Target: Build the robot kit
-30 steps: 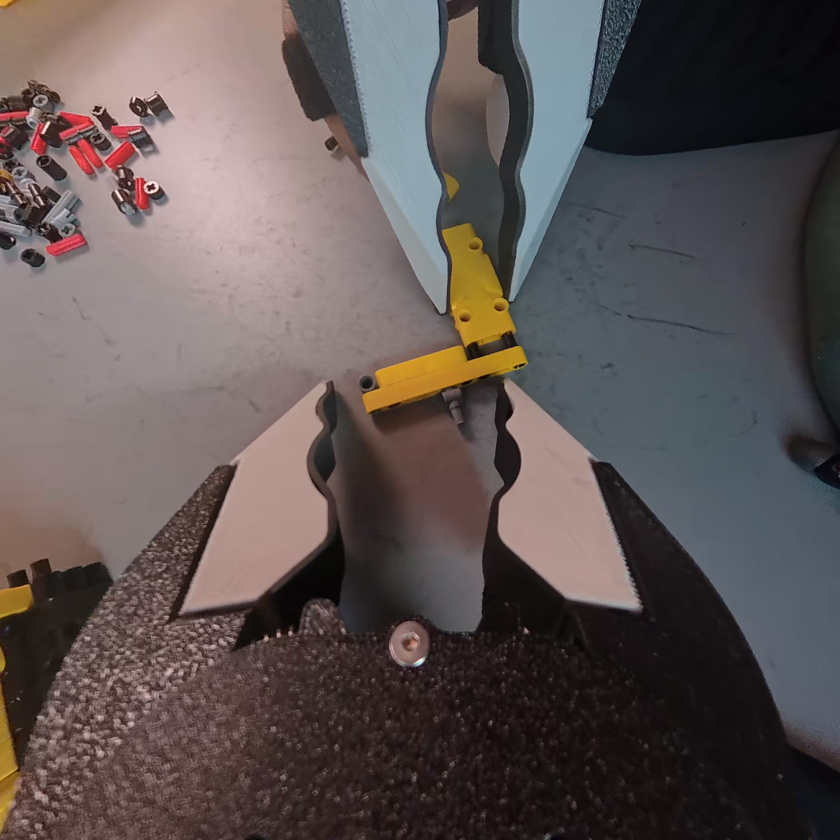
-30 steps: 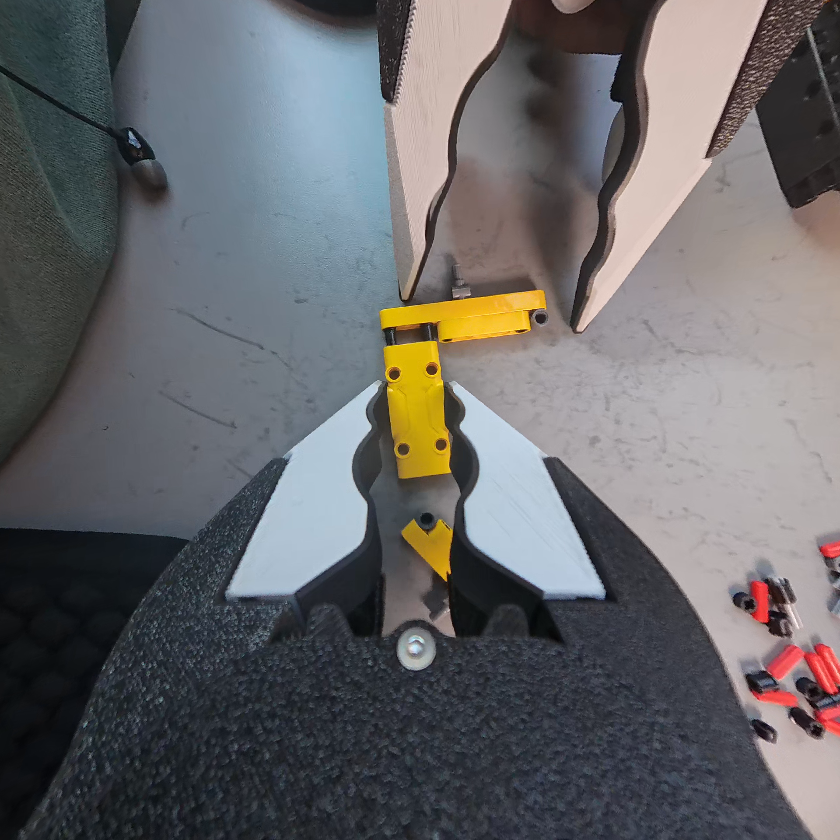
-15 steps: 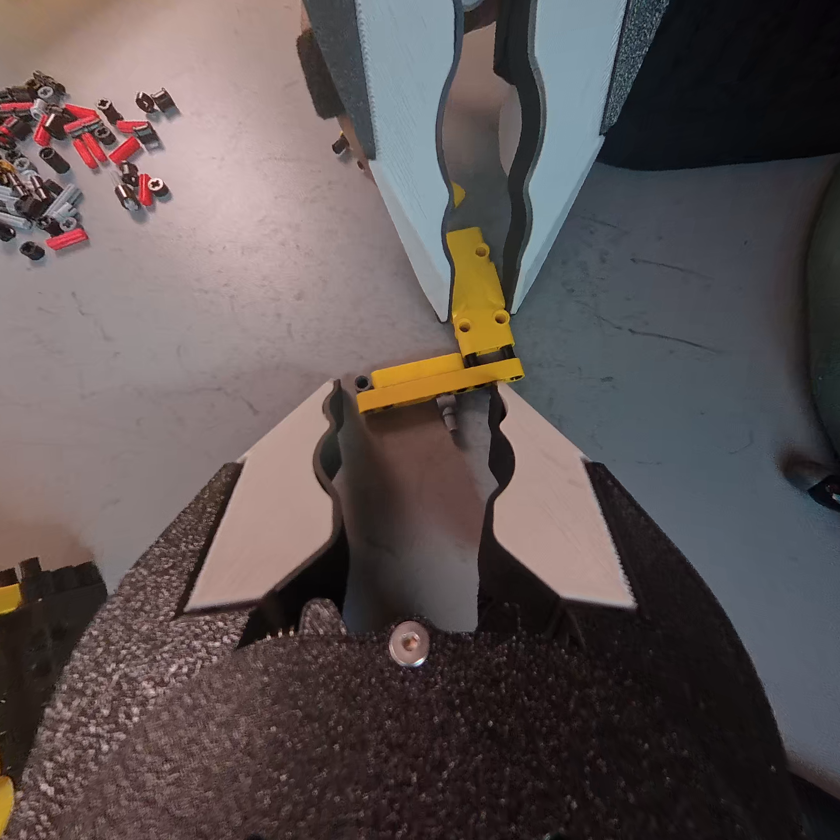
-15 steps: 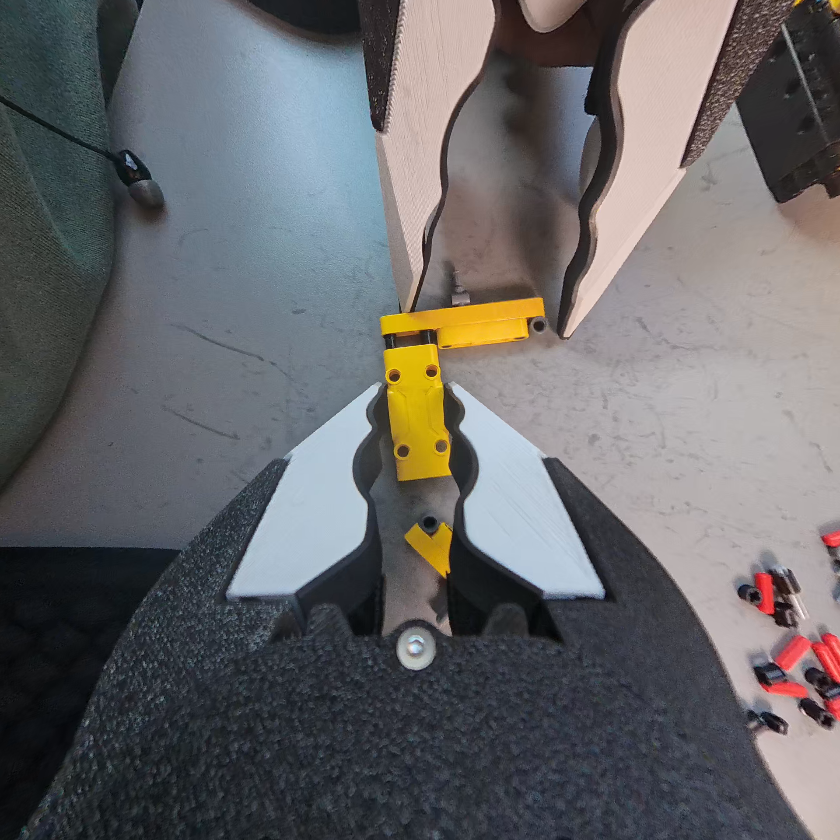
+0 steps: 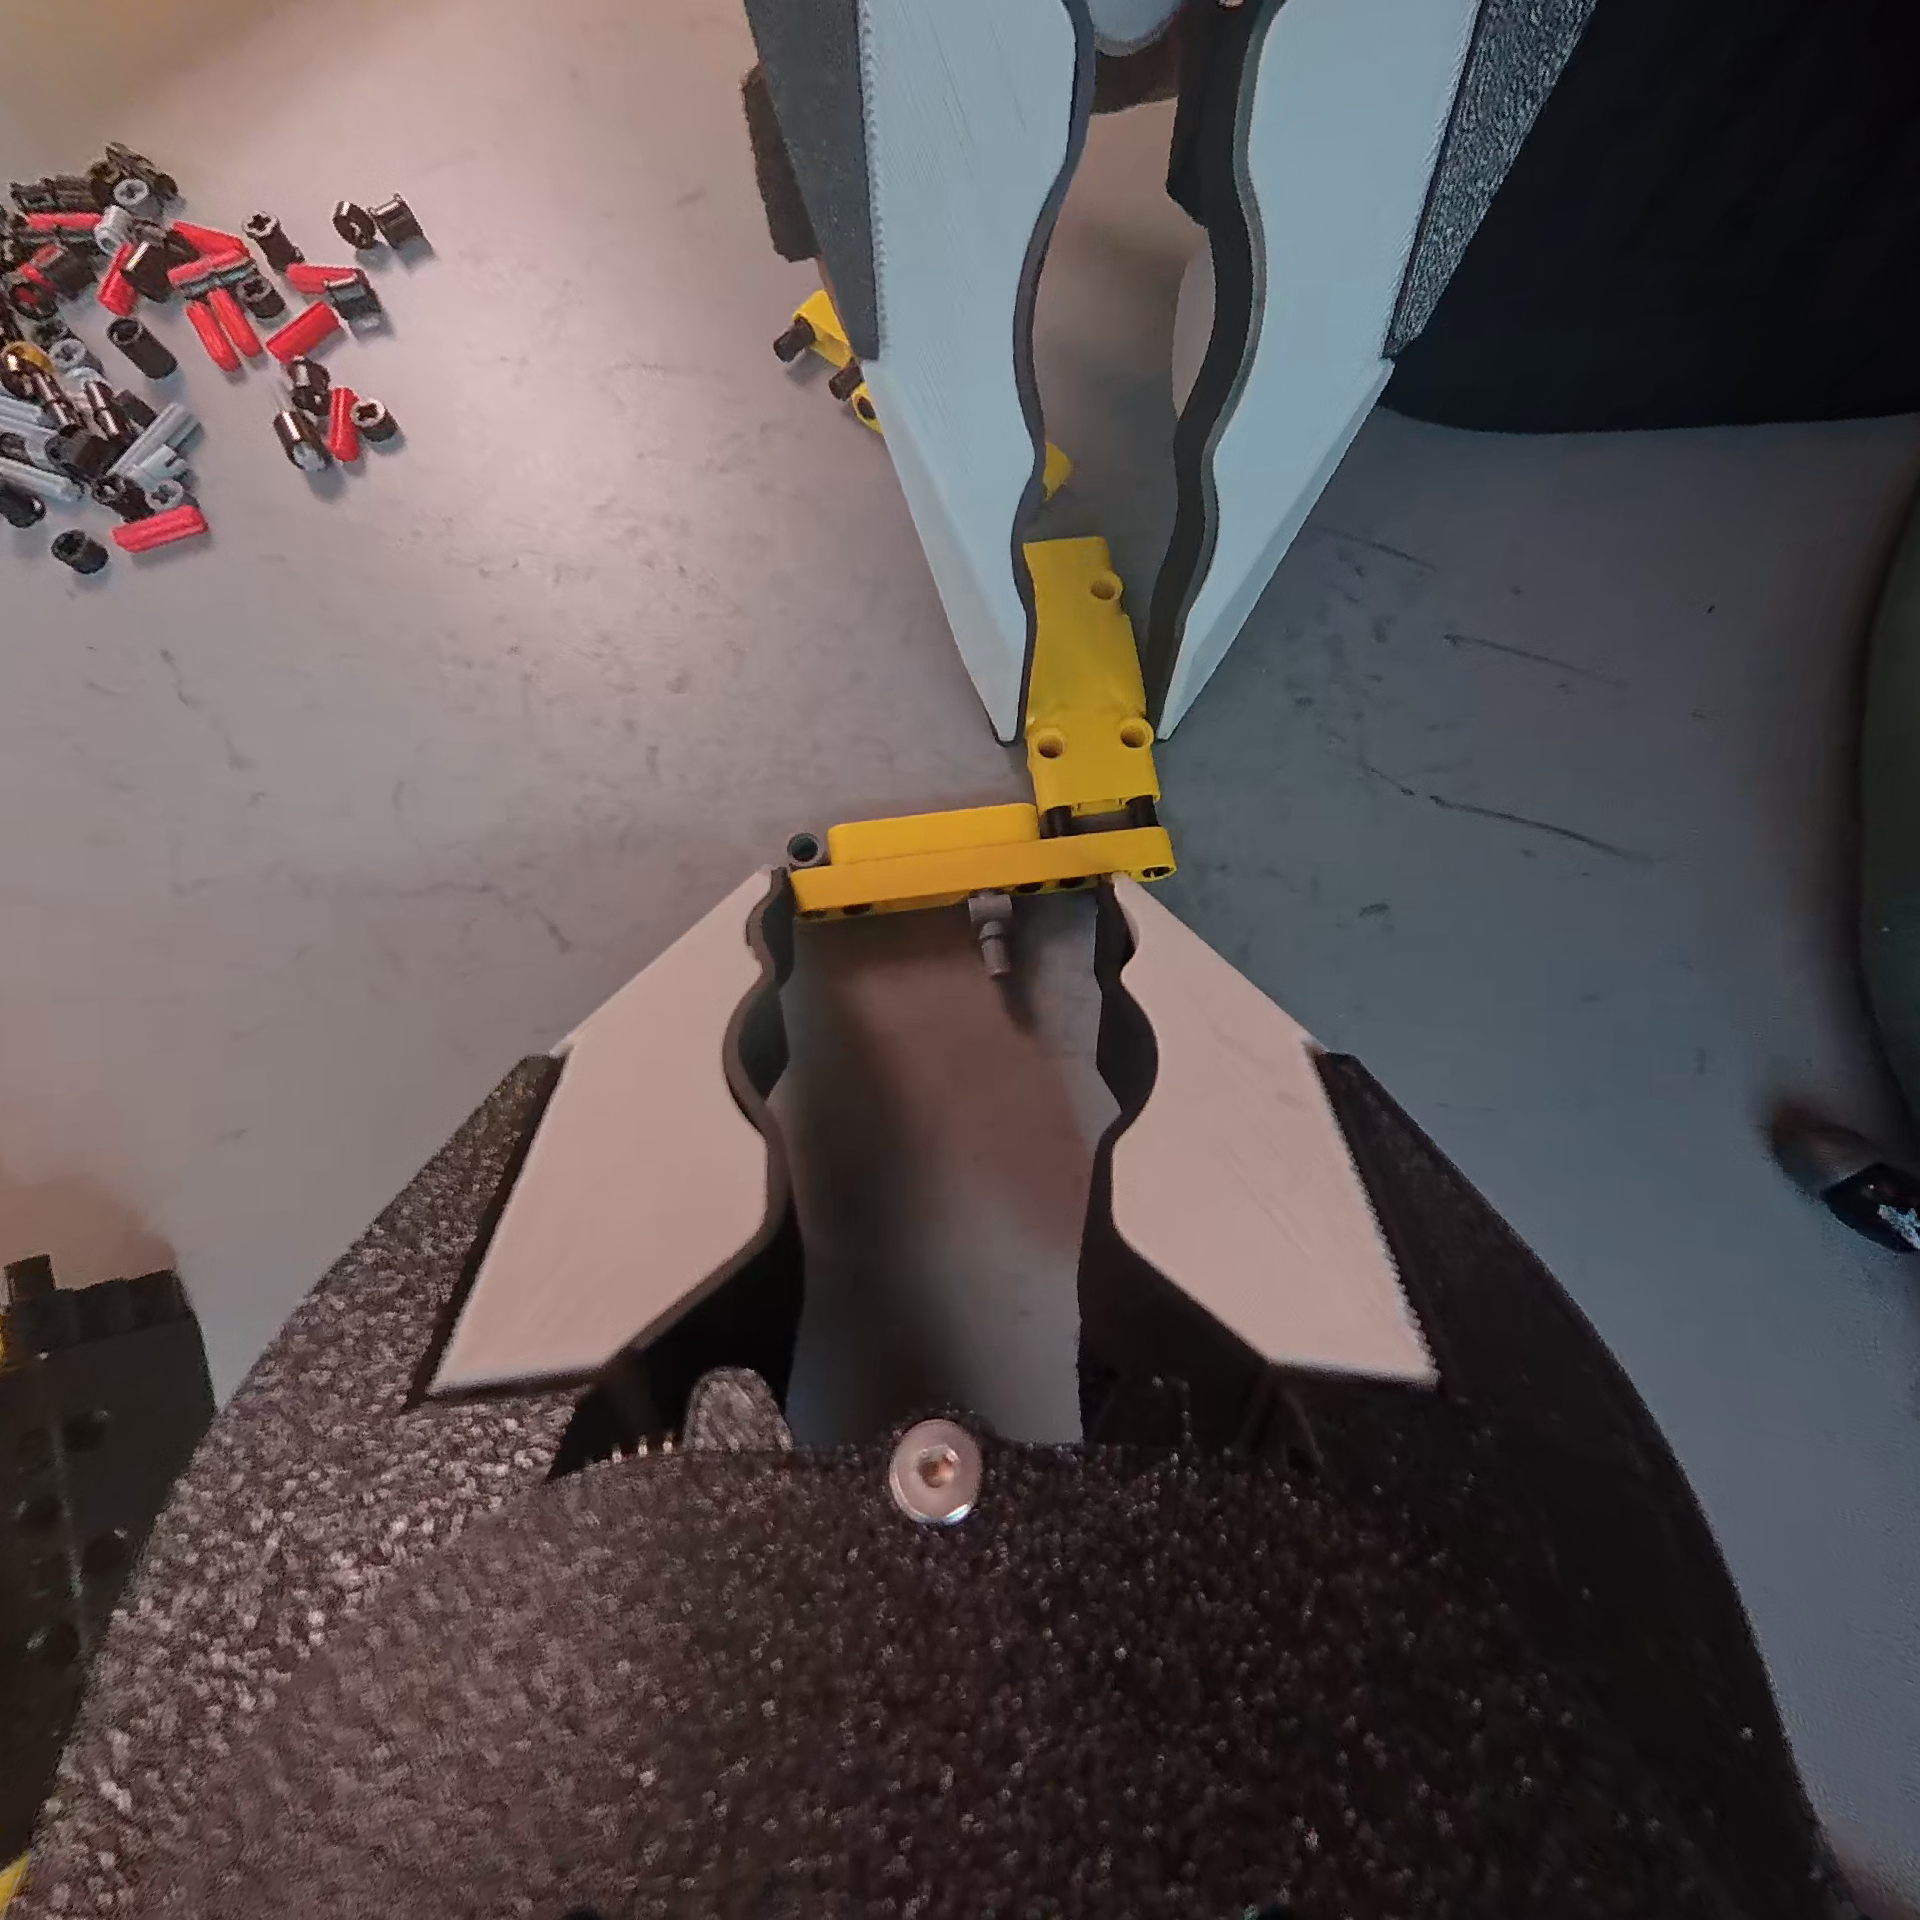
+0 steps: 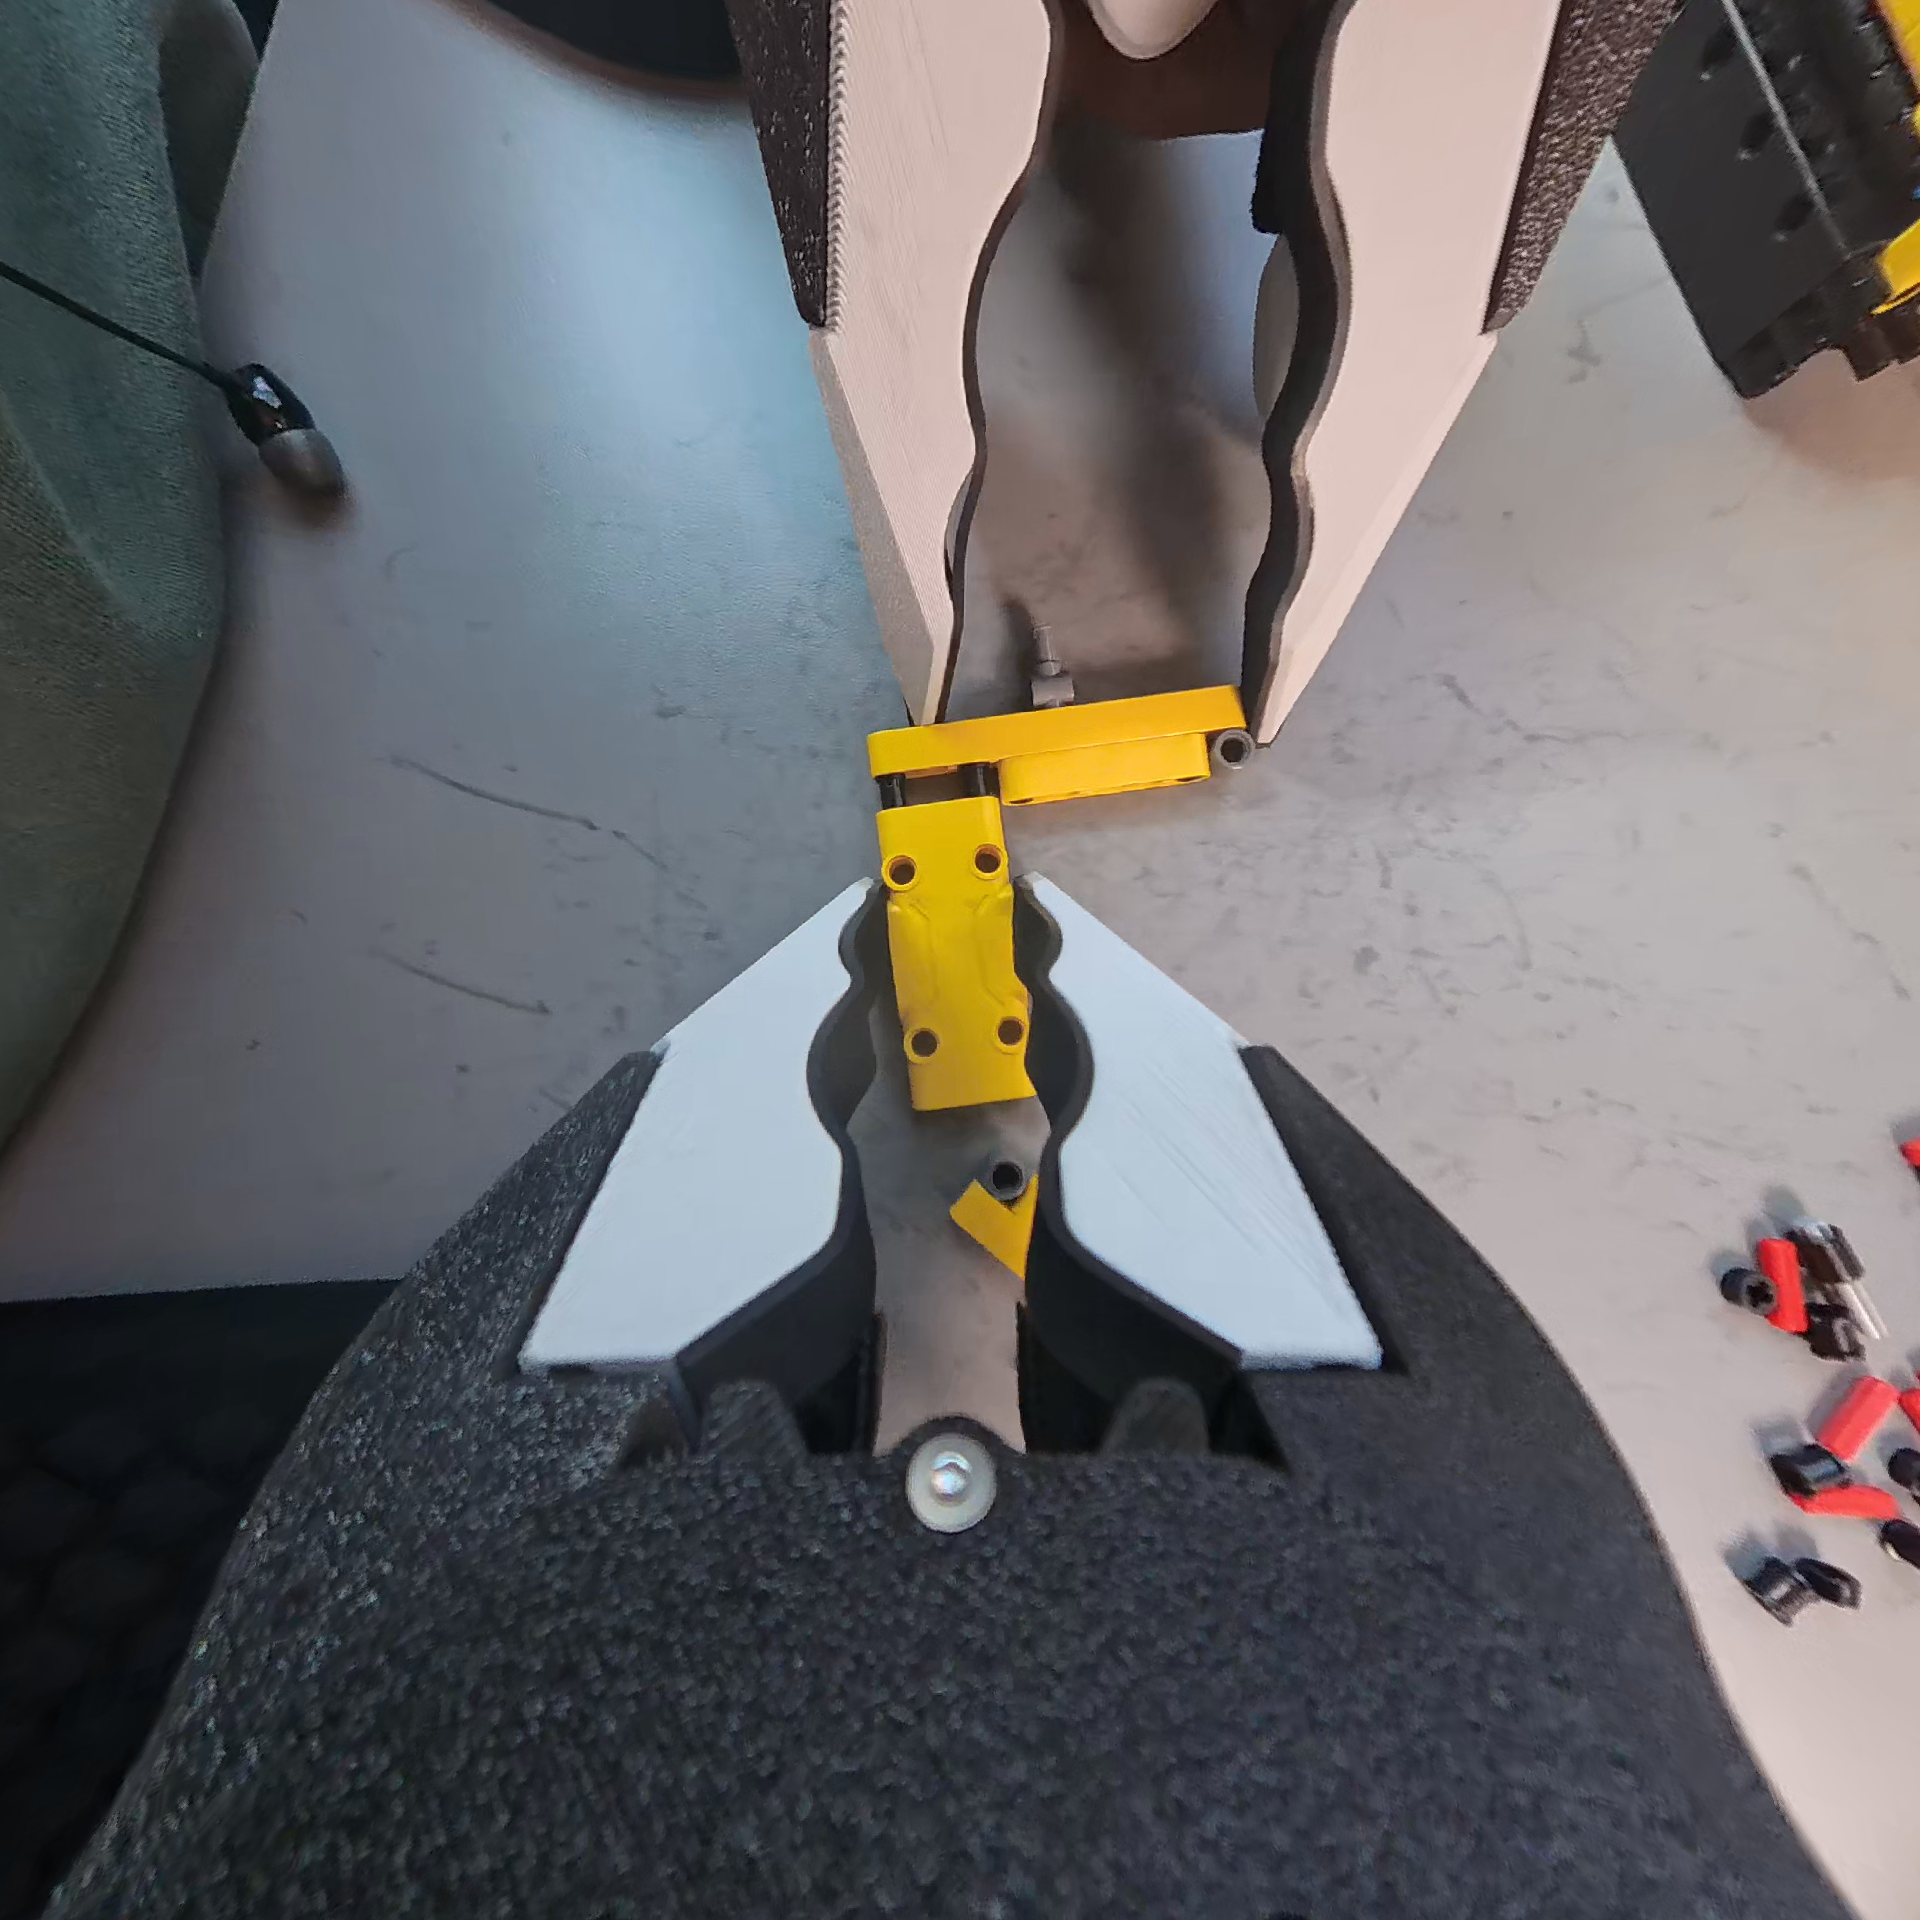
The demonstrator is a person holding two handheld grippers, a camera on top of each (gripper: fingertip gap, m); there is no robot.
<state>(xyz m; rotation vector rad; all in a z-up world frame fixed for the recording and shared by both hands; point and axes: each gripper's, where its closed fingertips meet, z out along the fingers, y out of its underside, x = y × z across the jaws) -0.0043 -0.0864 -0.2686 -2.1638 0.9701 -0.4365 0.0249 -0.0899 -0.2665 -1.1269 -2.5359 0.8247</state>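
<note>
A yellow L-shaped brick assembly lies on the grey table: a long beam [image 5: 977,857] [image 6: 1060,743] pinned to a flat panel piece [image 5: 1086,665] [image 6: 956,966]. A small grey pin [image 5: 987,925] sticks out of the beam. My right gripper [image 6: 948,891] is shut on the panel piece; it also shows in the left wrist view [image 5: 1081,732]. My left gripper [image 5: 948,888] is open, its fingertips level with the beam's two ends; it also shows in the right wrist view [image 6: 1091,722]. A small yellow piece with a black pin [image 6: 997,1216] lies between my right fingers.
A pile of red, black and grey pins [image 5: 156,343] [image 6: 1829,1403] lies to one side. A black and yellow brick block [image 6: 1797,187] [image 5: 73,1455] stands near my left gripper. A green fabric thing [image 6: 83,520] and a black cord with its end piece [image 6: 281,426] lie on the other side. Both grippers' tips are close together, under 4 cm apart.
My left gripper has moved forward to the beam and its jaws have narrowed a little, so the tips now flank the beam. My right gripper still holds the panel piece.
</note>
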